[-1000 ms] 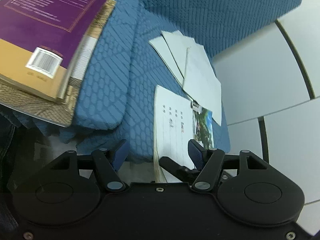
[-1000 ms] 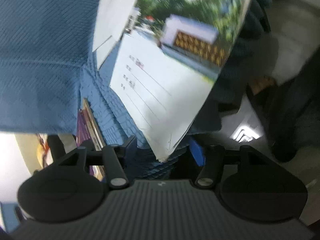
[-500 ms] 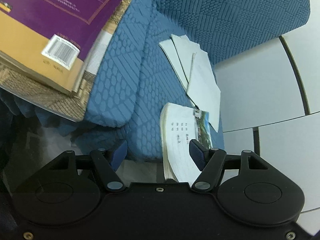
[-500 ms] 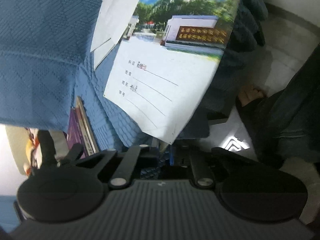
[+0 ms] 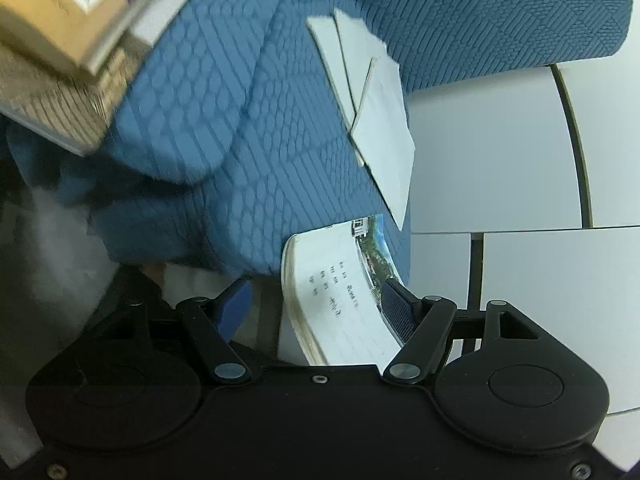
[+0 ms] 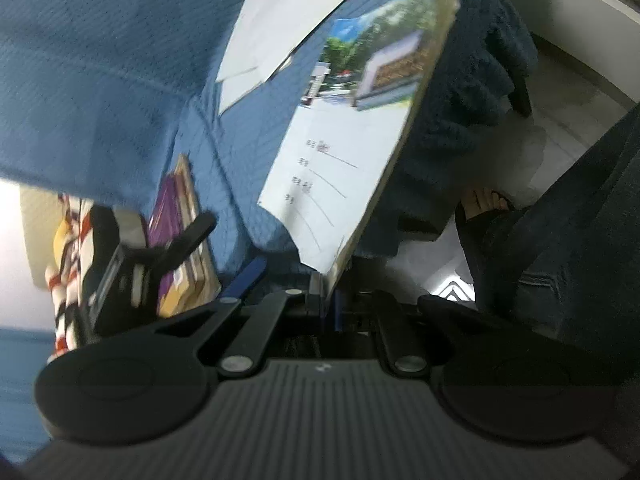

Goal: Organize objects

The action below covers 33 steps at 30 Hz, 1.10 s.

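Blue quilted sofa cushion fills the left wrist view, pale tiled floor beyond its edge. Thin booklet sits at the cushion's front corner, tilted up, page block showing along one side. Left gripper straddles it, jaws wide and opening; one pad looks to be against the cover, the other clear, so no grip. Loose white sheets lie fanned further back; purple-and-tan book on a stack at top left, blurred.

Right wrist view: right gripper is clamped on the booklet's lower corner, jaws nearly together. Cover is glossy, photo strip on top, ruled lines below. The person's dark trouser leg and sandalled foot are at the right.

Handling, my read: light, flexible, slick cover. A corner pinch lets it sag and swing. Spine edge is stiffer, better hold. Loose sheets are flimsy and need an edge lifted first.
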Each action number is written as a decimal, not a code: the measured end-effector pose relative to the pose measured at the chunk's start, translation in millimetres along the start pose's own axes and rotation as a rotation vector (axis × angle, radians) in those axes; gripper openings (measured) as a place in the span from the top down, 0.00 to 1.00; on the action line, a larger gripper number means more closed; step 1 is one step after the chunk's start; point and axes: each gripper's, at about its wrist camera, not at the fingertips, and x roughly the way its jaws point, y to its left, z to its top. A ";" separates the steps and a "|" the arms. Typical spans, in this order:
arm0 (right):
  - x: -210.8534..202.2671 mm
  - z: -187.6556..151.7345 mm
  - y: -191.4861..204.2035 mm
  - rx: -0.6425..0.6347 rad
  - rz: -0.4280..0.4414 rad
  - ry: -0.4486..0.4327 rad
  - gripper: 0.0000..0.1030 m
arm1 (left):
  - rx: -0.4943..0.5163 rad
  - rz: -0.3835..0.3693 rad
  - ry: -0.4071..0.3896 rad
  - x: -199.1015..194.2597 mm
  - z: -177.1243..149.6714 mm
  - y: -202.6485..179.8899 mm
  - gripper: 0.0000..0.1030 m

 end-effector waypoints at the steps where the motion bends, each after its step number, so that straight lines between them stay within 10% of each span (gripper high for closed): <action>1: -1.9 -1.7 0.8 -0.016 0.001 0.008 0.93 | -0.007 -0.001 0.009 3.4 -0.4 1.6 0.33; 17: -14.5 -9.6 12.6 -0.095 0.006 0.065 0.92 | -0.105 0.018 0.085 40.3 -0.5 27.1 0.84; 33: -41.9 -5.0 1.2 0.116 0.085 -0.154 0.87 | -0.052 -0.115 0.026 15.9 -4.4 -3.3 0.99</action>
